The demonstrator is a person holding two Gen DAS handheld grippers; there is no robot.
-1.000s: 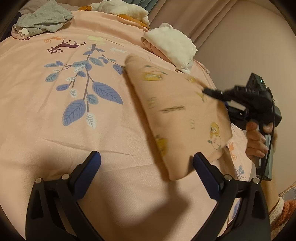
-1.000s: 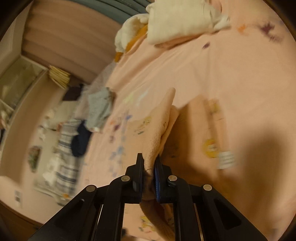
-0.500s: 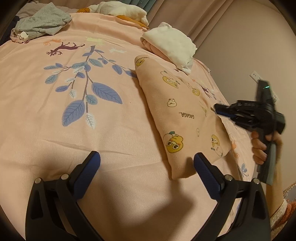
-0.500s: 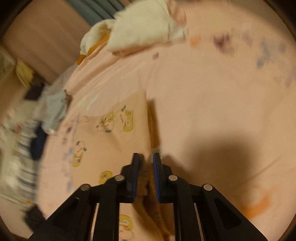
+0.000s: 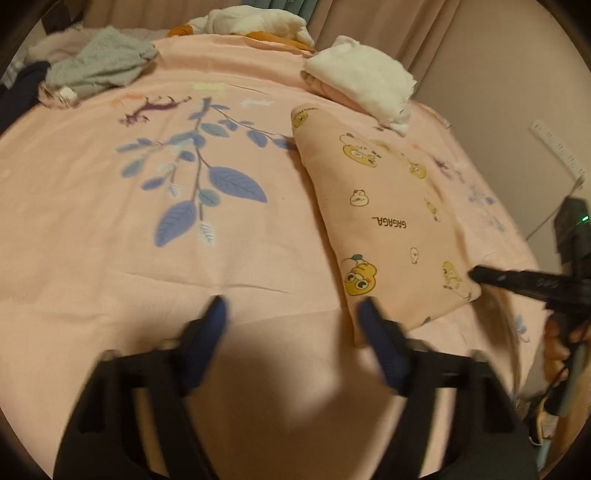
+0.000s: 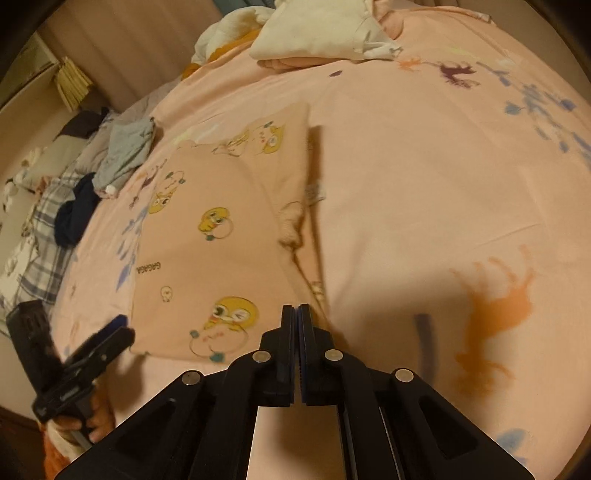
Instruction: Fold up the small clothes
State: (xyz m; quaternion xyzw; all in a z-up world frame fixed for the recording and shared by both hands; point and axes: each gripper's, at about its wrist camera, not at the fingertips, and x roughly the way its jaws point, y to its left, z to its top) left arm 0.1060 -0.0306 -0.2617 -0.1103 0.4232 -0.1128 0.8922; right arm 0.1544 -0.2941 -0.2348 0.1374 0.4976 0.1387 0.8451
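A folded peach garment (image 5: 380, 221) with yellow cartoon prints lies flat on the pink bed sheet (image 5: 110, 266); the right wrist view shows the garment (image 6: 221, 240) left of centre. My left gripper (image 5: 293, 317) hovers over bare sheet just left of the garment's near corner. Its jaws are closing with nothing between them. My right gripper (image 6: 297, 310) is shut and empty, its tips over the garment's near right edge. In the left wrist view the right gripper (image 5: 476, 275) pokes in from the right at the garment's corner, held by a hand (image 5: 557, 350).
A white folded stack (image 5: 362, 85) sits behind the garment. A grey garment (image 5: 99, 66) lies at the far left, a white and orange pile (image 5: 255, 22) at the bed's far end. The wall (image 5: 517, 74) runs close along the right.
The right gripper let go of the garment's lifted edge, drew back and closed empty. The garment now lies flat and folded. The left jaws have narrowed.
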